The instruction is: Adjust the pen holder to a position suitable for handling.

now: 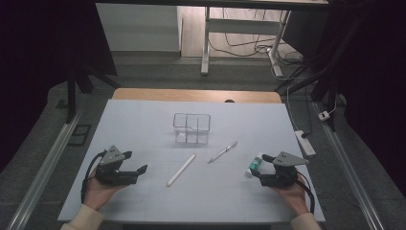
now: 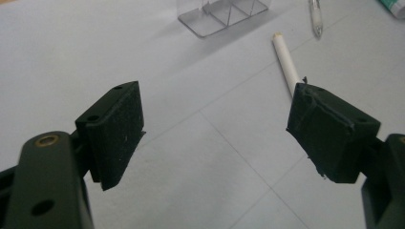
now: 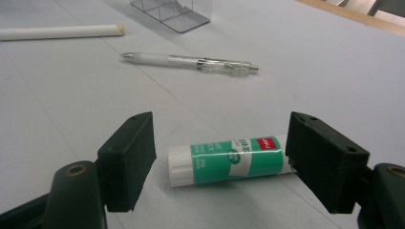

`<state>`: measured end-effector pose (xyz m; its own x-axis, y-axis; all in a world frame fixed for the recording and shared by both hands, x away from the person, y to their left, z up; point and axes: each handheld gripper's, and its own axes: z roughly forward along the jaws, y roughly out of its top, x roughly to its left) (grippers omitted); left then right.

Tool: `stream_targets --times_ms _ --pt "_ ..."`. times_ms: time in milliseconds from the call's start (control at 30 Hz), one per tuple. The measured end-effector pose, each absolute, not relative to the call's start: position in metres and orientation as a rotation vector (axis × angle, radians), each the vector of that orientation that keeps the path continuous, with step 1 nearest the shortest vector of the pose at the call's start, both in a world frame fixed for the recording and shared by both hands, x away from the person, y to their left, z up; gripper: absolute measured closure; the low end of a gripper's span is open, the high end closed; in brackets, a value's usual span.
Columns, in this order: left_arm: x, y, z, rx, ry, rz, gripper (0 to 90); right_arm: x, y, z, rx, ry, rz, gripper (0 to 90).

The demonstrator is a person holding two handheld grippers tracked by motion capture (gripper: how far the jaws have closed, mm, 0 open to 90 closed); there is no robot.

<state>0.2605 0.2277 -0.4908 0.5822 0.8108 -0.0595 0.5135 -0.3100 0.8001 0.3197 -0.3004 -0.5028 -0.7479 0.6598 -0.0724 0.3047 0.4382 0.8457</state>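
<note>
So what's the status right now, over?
Both grippers open, left gripper empty. Right gripper straddling the glue stick lying on the table, not touching. Nothing in the way.

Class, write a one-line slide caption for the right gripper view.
Open right gripper poised around a green glue stick lying on the table, with a clear pen beyond.

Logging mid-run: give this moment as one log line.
left gripper: open, empty | right gripper: open, around glue stick | pen, white stick: on table | organizer: empty
</note>
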Motion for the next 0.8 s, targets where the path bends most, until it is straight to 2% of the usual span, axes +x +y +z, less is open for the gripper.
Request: stream_targets --times_ms 800 --pt "0.304 0.218 -0.480 1.985 1.093 0.477 25.6 0.321 -0.298 -0.505 0.813 2.320 1.230 27.7"
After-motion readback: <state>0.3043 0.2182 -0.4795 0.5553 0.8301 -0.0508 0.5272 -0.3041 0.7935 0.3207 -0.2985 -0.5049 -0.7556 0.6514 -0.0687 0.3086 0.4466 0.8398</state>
